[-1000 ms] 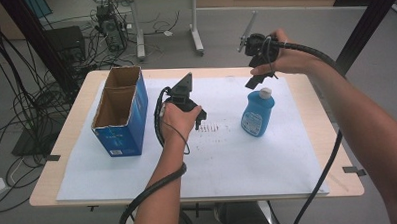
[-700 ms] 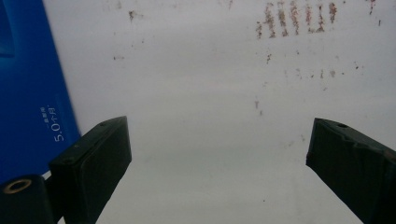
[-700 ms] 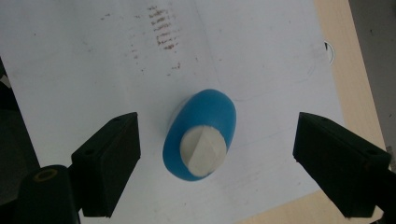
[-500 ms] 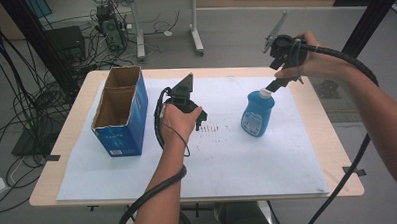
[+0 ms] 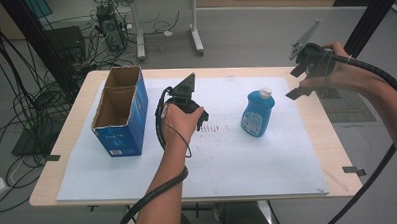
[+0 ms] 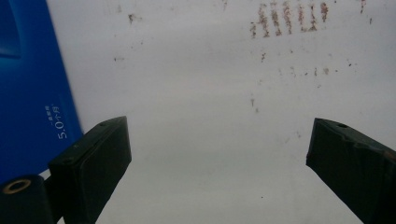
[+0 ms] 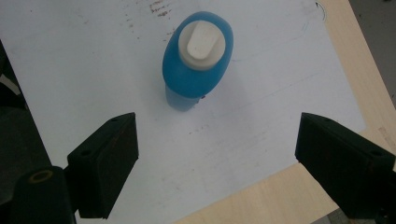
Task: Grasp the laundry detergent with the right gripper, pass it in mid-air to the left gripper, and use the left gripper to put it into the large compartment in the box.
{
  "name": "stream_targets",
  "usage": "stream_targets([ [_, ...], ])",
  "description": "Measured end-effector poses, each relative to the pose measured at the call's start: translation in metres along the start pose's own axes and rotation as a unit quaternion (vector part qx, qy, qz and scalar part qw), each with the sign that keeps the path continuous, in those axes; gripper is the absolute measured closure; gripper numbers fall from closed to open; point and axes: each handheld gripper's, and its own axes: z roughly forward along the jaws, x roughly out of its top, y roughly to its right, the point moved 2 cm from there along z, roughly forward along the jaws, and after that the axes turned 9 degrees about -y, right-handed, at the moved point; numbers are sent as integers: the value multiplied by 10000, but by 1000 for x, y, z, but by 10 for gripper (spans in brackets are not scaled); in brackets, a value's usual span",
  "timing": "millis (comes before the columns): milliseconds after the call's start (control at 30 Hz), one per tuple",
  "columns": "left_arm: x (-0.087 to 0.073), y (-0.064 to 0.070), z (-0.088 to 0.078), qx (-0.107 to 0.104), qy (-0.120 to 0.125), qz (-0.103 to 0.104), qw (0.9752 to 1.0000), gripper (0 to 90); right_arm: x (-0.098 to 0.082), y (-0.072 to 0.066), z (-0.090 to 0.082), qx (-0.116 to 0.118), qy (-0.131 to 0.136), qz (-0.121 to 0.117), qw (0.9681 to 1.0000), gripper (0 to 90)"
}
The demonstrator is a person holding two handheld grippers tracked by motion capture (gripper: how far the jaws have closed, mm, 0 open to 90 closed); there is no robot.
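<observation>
- We see the right gripper (image 5: 305, 80), jaws apart and empty, held near the upright blue bottle (image 5: 257, 113).
- The left gripper (image 5: 194, 114), jaws spread, hovers above the white sheet (image 5: 268, 159) beside the blue box (image 5: 121, 112).

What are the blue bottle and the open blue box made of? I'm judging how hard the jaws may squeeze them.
The blue bottle looks like glossy, translucent plastic: blue shows through its wall, and its white cap is matte plastic. The open blue box looks like cardboard: raw brown inside, a printed blue outer face, and thin flaps at the rim. Both would probably give under a firm squeeze.
</observation>
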Motion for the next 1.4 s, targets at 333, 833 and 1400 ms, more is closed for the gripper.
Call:
stream_targets([
  [333, -2, -1, 0, -16, 51, -8, 10000, 68, -24, -3, 11, -31, 410, 223, 9989, 94],
  [833, -5, -1, 1, 24, 61, 53, 10000, 68, -54, -15, 56, 73, 1267, 726, 9893, 53],
  [1400, -6, -3, 3, 62, 69, 37, 9999, 69, -67, -33, 111, 12, 2133, 1306, 9682, 31],
])
